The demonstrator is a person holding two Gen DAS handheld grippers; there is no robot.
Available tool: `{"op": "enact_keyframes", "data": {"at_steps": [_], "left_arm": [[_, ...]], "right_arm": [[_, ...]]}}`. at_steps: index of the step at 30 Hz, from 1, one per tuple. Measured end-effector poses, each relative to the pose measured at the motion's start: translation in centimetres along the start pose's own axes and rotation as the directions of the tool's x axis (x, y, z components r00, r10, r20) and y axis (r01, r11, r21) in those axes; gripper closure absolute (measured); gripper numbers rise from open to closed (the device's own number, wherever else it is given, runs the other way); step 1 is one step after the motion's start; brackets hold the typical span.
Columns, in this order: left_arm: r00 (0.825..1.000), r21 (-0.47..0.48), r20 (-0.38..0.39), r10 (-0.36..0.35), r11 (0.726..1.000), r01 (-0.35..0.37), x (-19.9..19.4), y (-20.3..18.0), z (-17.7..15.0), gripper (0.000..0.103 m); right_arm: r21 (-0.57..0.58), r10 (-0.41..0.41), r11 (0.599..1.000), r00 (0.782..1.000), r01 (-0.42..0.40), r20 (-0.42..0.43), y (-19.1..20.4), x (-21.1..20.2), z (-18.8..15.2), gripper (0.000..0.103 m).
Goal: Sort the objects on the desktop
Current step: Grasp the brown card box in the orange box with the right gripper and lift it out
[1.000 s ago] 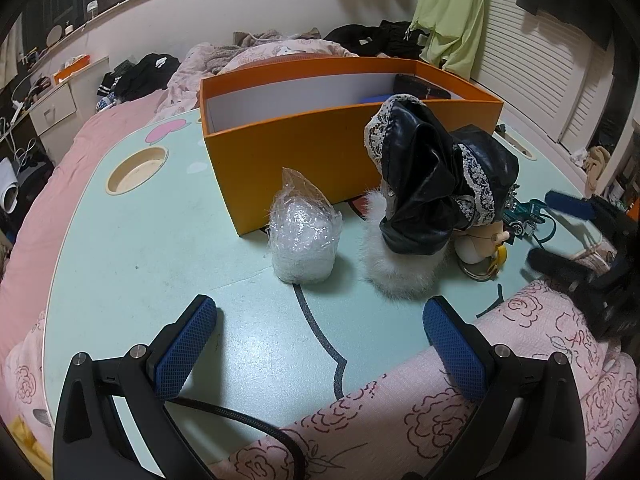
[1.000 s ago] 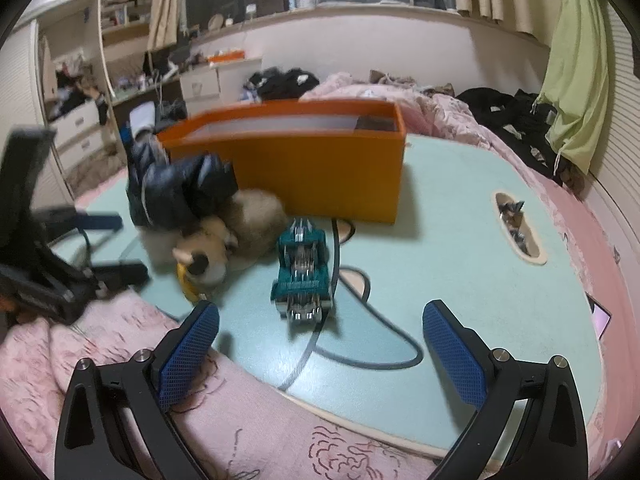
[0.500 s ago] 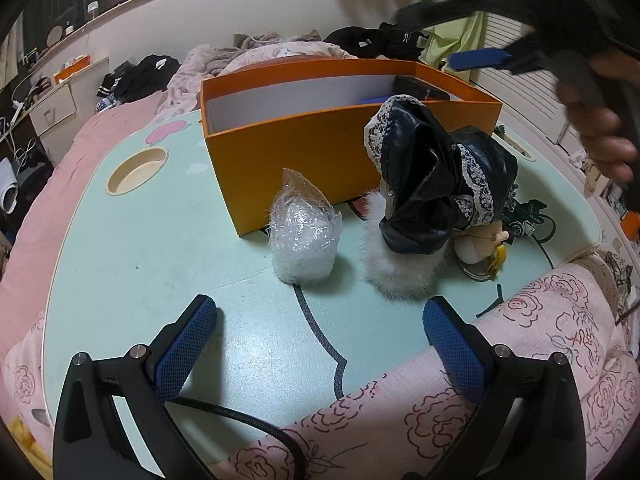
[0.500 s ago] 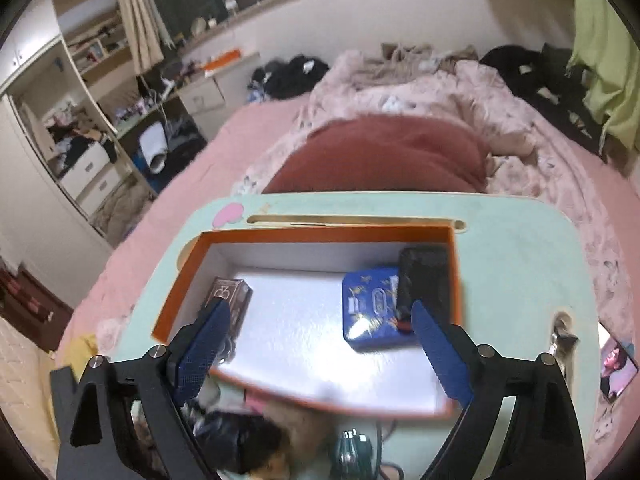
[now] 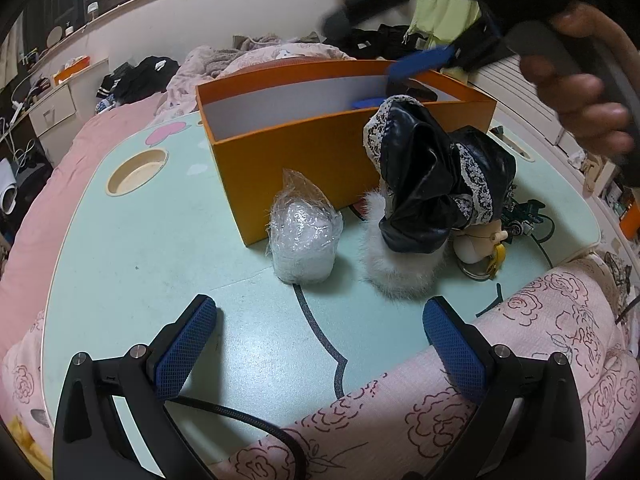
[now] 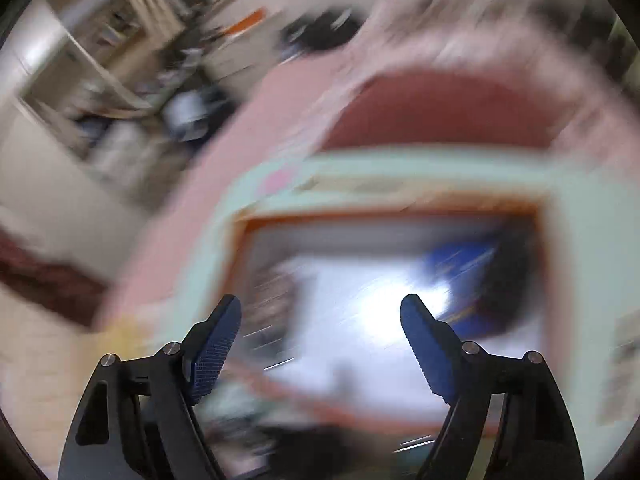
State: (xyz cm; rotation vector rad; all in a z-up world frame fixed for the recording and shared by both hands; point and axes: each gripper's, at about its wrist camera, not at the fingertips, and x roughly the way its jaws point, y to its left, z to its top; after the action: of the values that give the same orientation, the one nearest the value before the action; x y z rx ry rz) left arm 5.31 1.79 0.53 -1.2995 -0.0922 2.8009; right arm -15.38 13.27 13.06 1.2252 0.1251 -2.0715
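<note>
The left wrist camera looks forward and down from low over the near edge of the bench (image 5: 168,240), close to the orange box (image 5: 312,160). The right wrist camera (badly blurred) looks steeply down from above into the same orange box (image 6: 536,216), the only things both views share being box and bench (image 6: 560,184).

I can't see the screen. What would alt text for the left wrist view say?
An orange box stands open on a mint-green table, with a plastic-wrapped white bundle and a doll in a black lace-trimmed outfit in front. The left gripper hangs open and empty below; the right gripper, jaws closing, reaches over the box.
</note>
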Motion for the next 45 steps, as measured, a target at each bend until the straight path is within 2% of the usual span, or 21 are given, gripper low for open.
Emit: {"op": "enact_keyframes", "data": {"at_steps": [3, 7, 11, 13, 16, 18, 23, 26, 28, 30, 32, 33, 34, 35, 38, 41, 43, 45], "left_arm": [[1.000, 0.000, 0.000, 0.000, 1.000, 0.000, 0.0, 0.0, 0.0, 0.000], [1.000, 0.001, 0.000, -0.001, 1.000, 0.001, 0.0, 0.1, -0.1, 0.000], [1.000, 0.001, 0.001, -0.001, 1.000, 0.001, 0.0, 0.0, -0.1, 0.000], [1.000, 0.001, 0.001, -0.002, 1.000, 0.002, 0.0, 0.1, -0.1, 0.000], [1.000, 0.001, 0.003, -0.004, 1.000, 0.004, 0.0, 0.0, -0.1, 0.000], [1.000, -0.001, 0.004, -0.007, 1.000, 0.007, 0.1, -0.1, -0.1, 0.000], [1.000, -0.002, 0.005, -0.006, 1.000, 0.006, 0.1, -0.2, -0.1, 0.000], [1.000, -0.001, 0.006, -0.006, 1.000, 0.006, 0.1, -0.3, -0.1, 0.000], [1.000, -0.001, 0.007, -0.006, 1.000, 0.006, 0.1, -0.3, -0.2, 0.000], [1.000, -0.001, 0.007, -0.006, 1.000, 0.006, 0.1, -0.3, -0.2, 0.000], [1.000, -0.001, 0.007, -0.006, 1.000, 0.006, 0.1, -0.3, -0.2, 0.000], [1.000, -0.001, 0.006, -0.007, 1.000, 0.007, 0.1, -0.3, -0.2, 0.000], [1.000, -0.001, 0.006, -0.007, 1.000, 0.007, 0.1, -0.3, -0.3, 0.000], [1.000, -0.001, 0.006, -0.008, 1.000, 0.008, 0.1, -0.3, -0.2, 0.000], [1.000, -0.001, 0.008, -0.007, 1.000, 0.007, 0.0, -0.5, -0.2, 0.000], [1.000, -0.001, 0.009, -0.007, 1.000, 0.007, 0.0, -0.5, -0.2, 0.000], [1.000, -0.001, 0.009, -0.008, 1.000, 0.008, 0.0, -0.5, -0.2, 0.000], [1.000, 0.000, 0.008, -0.007, 1.000, 0.007, 0.0, -0.5, -0.3, 0.000]], "right_arm": [[0.020, 0.089, 0.996, 0.994, -0.088, -0.070, 0.4, 1.1, 0.1, 0.021], [-0.116, 0.029, 0.992, 0.984, -0.050, -0.177, 4.6, 4.8, 0.0, 0.021], [-0.083, 0.079, 0.991, 0.960, -0.105, -0.269, 7.3, 8.5, 0.8, 0.029], [-0.096, 0.028, 0.994, 0.957, -0.058, -0.288, 8.0, 10.1, 1.1, 0.030], [-0.121, -0.030, 0.993, 0.940, -0.012, -0.340, 8.3, 12.1, 0.8, 0.031], [-0.136, -0.028, 0.991, 0.943, -0.018, -0.332, 8.1, 12.0, 0.7, 0.030], [-0.090, -0.116, 0.992, 0.947, 0.093, -0.298, 5.4, 10.8, 1.1, 0.030], [-0.057, -0.064, 0.997, 0.957, 0.050, -0.285, 4.9, 10.3, 1.3, 0.031], [-0.081, -0.069, 0.996, 0.959, 0.049, -0.277, 5.6, 10.3, 1.3, 0.031], [-0.125, -0.102, 0.990, 0.953, 0.068, -0.285, 6.7, 10.8, 1.2, 0.031], [-0.177, -0.157, 0.979, 0.938, 0.105, -0.309, 7.3, 11.7, 0.5, 0.033], [-0.245, -0.220, 0.957, 0.938, 0.154, -0.269, 7.9, 11.8, 0.0, 0.044], [-0.276, -0.247, 0.944, 0.940, 0.178, -0.237, 8.2, 11.7, -0.3, 0.051], [-0.266, -0.234, 0.949, 0.943, 0.169, -0.235, 8.0, 11.5, -0.5, 0.063], [-0.215, -0.177, 0.967, 0.965, 0.135, -0.194, 7.1, 10.3, -0.5, 0.063], [-0.155, -0.091, 0.985, 0.995, 0.082, -0.052, 6.2, 6.5, -0.7, 0.063], [-0.125, -0.026, 0.992, 0.998, 0.034, 0.061, 5.3, 2.7, -1.7, 0.063], [-0.112, 0.000, 0.994, 0.991, 0.015, 0.130, 4.4, -0.6, -3.1, 0.063]]}}
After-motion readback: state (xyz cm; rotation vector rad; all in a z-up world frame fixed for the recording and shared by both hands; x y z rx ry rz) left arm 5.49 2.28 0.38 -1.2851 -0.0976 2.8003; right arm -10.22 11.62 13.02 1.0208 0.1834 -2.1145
